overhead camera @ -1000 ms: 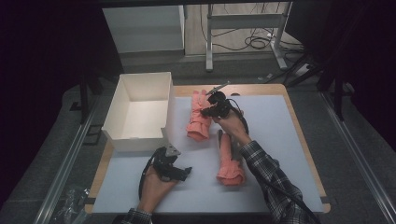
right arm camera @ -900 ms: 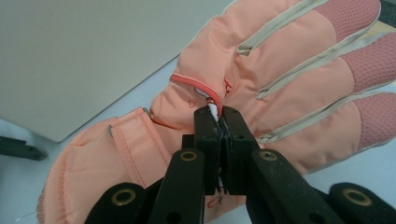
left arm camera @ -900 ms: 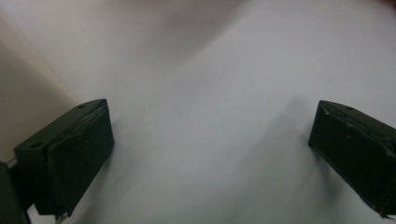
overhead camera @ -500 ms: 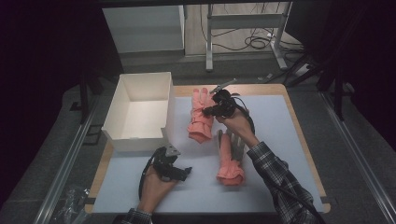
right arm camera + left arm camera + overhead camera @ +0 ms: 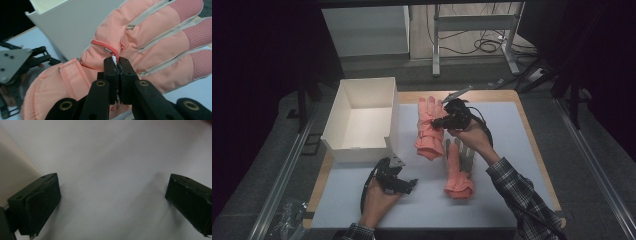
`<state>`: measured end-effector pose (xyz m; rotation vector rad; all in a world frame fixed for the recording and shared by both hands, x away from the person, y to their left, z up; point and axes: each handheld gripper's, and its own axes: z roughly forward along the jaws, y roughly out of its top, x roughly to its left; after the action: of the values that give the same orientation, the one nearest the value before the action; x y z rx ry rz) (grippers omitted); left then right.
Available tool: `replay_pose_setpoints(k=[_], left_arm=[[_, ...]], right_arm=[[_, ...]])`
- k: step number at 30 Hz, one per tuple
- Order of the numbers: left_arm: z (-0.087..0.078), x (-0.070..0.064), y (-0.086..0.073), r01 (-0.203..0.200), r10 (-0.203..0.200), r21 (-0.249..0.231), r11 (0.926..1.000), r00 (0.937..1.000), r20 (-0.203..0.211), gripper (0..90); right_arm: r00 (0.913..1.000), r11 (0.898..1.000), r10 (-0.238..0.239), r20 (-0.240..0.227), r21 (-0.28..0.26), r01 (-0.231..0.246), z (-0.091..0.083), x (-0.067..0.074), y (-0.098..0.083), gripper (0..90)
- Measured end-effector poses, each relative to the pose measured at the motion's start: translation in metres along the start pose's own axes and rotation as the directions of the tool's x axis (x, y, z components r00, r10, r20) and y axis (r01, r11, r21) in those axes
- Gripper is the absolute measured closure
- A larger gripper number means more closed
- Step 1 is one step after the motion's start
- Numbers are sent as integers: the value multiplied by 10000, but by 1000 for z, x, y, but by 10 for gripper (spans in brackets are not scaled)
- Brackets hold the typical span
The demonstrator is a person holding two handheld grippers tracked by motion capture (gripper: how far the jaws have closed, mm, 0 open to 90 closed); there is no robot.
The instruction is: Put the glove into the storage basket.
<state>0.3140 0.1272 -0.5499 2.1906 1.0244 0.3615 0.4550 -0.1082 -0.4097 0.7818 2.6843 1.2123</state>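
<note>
On the left of the table [image 5: 532, 165] sits a white box [image 5: 362, 120] with nothing in it. Near the person, just right of the box's near corner, the left gripper [image 5: 404, 184] rests low over the bare white top, and its jaws stand wide apart with nothing between them, as the left gripper view shows. A little to the right, in the middle of the table, the right gripper [image 5: 438, 122] holds a pink glove [image 5: 428, 131]. Its jaws are pressed tight together on a small fold of cloth by the glove's palm seam [image 5: 115, 56]. The glove hangs up off the table, with its fingers pointing far and its cuff drooping down near. A second glove [image 5: 458, 172] lies flat on the table just to the right and nearer, under the person's right arm. The held glove looks soft, puffy and light, so I think it will bend and swing when moved. The cloth looks smooth, so a thin pinch could slip. A good place to take hold is the thick cuff or a seam, where the cloth bunches up. It will not break if it drops.
</note>
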Motion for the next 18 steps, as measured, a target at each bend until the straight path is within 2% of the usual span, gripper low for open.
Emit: replay_pose_setpoints(k=[10, 18], left_arm=[[0, 0, 0, 37, -37, -10, 10000, 10000, -14, 0], [0, 0, 0, 31, -31, -6, 10000, 10000, -20, 0]], right_arm=[[9997, 9999, -125, -223, 25, 125, -26, 14, -11, 858], [9996, 9998, -43, -297, 195, 48, -47, 20, -32, 858]])
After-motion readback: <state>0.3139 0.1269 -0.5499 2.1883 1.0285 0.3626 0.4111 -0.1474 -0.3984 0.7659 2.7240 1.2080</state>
